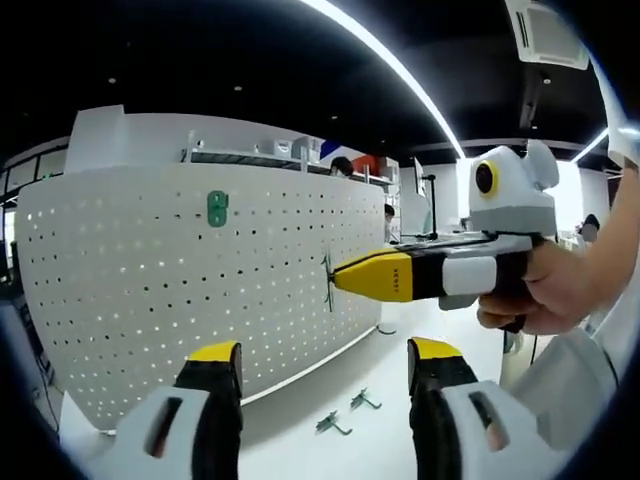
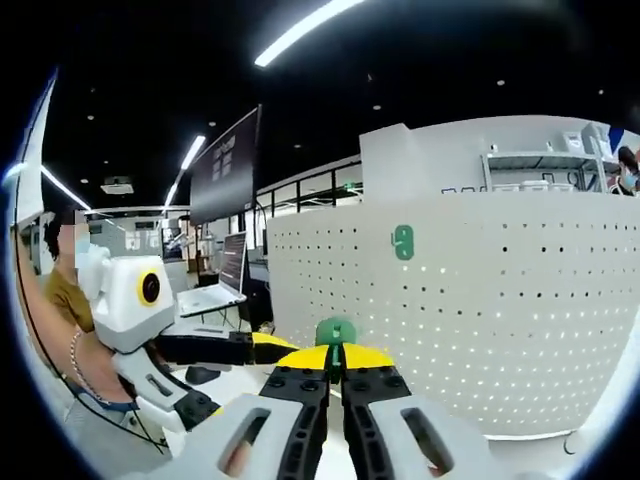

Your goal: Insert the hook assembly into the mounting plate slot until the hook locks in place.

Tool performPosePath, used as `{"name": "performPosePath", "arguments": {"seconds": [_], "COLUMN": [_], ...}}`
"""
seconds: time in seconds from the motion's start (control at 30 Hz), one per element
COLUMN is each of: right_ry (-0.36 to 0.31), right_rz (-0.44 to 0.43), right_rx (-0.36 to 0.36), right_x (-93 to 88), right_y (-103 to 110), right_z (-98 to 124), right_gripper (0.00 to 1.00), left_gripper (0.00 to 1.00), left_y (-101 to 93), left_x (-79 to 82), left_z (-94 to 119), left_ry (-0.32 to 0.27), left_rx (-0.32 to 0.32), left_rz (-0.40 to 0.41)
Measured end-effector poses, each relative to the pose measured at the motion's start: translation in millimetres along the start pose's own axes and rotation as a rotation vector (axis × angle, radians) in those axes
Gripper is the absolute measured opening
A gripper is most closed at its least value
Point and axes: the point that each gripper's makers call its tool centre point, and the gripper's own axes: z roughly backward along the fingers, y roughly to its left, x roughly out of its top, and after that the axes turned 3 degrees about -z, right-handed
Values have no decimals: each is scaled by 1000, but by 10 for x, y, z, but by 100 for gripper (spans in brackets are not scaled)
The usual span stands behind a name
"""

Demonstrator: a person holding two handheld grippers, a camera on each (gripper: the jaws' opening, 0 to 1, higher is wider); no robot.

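Note:
The white perforated mounting plate (image 1: 150, 290) stands upright on the table and also spans the right gripper view (image 2: 500, 310). A green hook (image 1: 217, 208) is fitted high on it (image 2: 402, 242). My right gripper (image 1: 340, 277) reaches in from the right, shut on a second green hook assembly (image 1: 328, 284) held at the plate's face. In the right gripper view that hook (image 2: 336, 331) pokes out above the shut yellow-tipped gripper (image 2: 336, 358). My left gripper (image 1: 325, 365) is open and holds nothing, well back from the plate. It appears at the left (image 2: 262, 348).
Two spare green hooks (image 1: 333, 424) (image 1: 364, 401) lie on the white table in front of the plate. A laptop (image 2: 212, 296) and a dark monitor (image 2: 226, 165) sit off to the plate's left side. A person's hand (image 1: 545, 295) holds the right gripper.

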Motion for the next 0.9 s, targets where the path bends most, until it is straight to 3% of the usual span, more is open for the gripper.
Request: {"name": "performPosePath", "arguments": {"seconds": [0.33,0.9], "right_ry": [-26,-48], "right_rz": [-30,-18], "right_rx": [-89,-154], "right_x": [156,356], "right_y": [-281,-536], "right_z": [-81,-189], "right_gripper": [0,0], "left_gripper": [69,69], "left_y": [60,147], "left_x": [-23,-94], "left_z": [52,190], "left_ry": [6,14], "left_rx": [22,57], "left_rz": [0,4]}}
